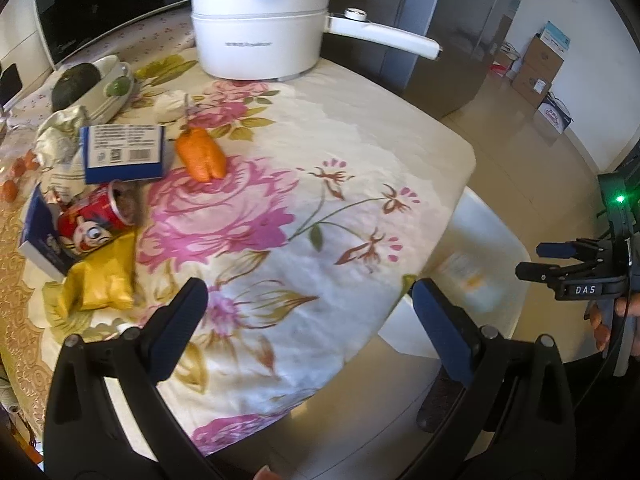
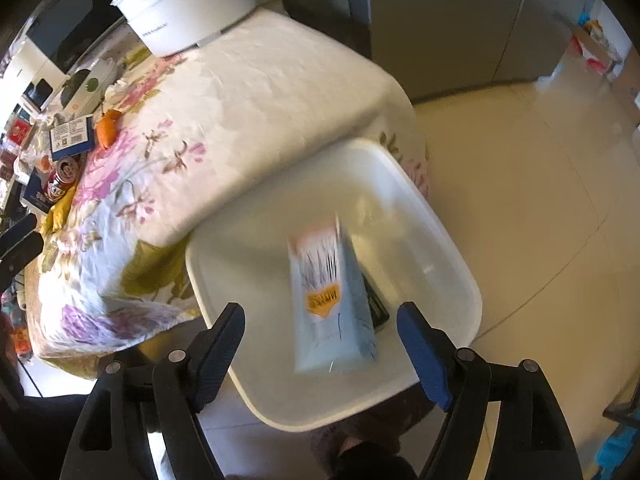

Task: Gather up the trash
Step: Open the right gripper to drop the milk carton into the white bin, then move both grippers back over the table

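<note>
Floral tablecloth [image 1: 320, 152], one white bin [image 2: 440, 232], one pale carton [image 2: 332, 300] inside

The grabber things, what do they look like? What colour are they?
Both are black plastic claws with dark blue ridged fingers and small silver rivets. The left gripper and right gripper look alike. From the side, the right one says "DAS" in white letters, glows with a green light, and trails a black cable.

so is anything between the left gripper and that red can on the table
Nothing visible blocks it. The left gripper is open over bare floral cloth, and the red can lies on its side up and to the left. A yellow packet touches the can's near side, and blue boxes flank it, so the approach is tight.
</note>
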The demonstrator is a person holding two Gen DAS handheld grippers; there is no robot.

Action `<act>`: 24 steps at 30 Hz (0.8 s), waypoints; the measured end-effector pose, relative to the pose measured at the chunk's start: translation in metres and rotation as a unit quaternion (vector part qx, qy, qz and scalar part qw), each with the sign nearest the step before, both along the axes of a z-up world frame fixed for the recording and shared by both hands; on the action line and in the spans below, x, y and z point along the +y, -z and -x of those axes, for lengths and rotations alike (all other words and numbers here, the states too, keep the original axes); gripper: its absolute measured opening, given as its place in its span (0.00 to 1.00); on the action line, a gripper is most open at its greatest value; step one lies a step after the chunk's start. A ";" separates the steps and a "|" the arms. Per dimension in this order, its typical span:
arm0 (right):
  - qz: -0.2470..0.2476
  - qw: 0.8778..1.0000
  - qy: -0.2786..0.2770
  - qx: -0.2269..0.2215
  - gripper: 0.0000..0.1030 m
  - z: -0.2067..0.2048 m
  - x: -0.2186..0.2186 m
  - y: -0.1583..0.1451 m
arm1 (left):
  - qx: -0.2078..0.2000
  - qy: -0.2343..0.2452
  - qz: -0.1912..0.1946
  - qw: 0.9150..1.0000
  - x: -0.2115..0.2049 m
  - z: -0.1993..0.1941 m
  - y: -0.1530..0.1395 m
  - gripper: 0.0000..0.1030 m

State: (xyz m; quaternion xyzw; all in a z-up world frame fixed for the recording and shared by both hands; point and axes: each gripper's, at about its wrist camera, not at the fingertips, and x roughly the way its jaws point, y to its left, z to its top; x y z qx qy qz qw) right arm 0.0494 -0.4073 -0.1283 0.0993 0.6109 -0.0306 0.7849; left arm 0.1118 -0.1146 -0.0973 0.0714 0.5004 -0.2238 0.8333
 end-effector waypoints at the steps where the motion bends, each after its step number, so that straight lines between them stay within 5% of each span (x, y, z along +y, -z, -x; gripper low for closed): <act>1: 0.000 1.000 -0.002 -0.003 0.78 -0.001 0.002 -0.002 | -0.001 -0.003 0.000 1.000 0.004 -0.001 0.000 0.99; 13: 0.008 1.000 -0.019 -0.016 0.78 -0.017 0.028 -0.011 | -0.008 -0.068 0.020 0.997 0.063 -0.013 -0.013 0.99; 24: 0.009 0.998 -0.045 -0.050 0.80 -0.049 0.074 -0.032 | -0.003 -0.171 0.038 0.984 0.143 -0.033 -0.016 0.99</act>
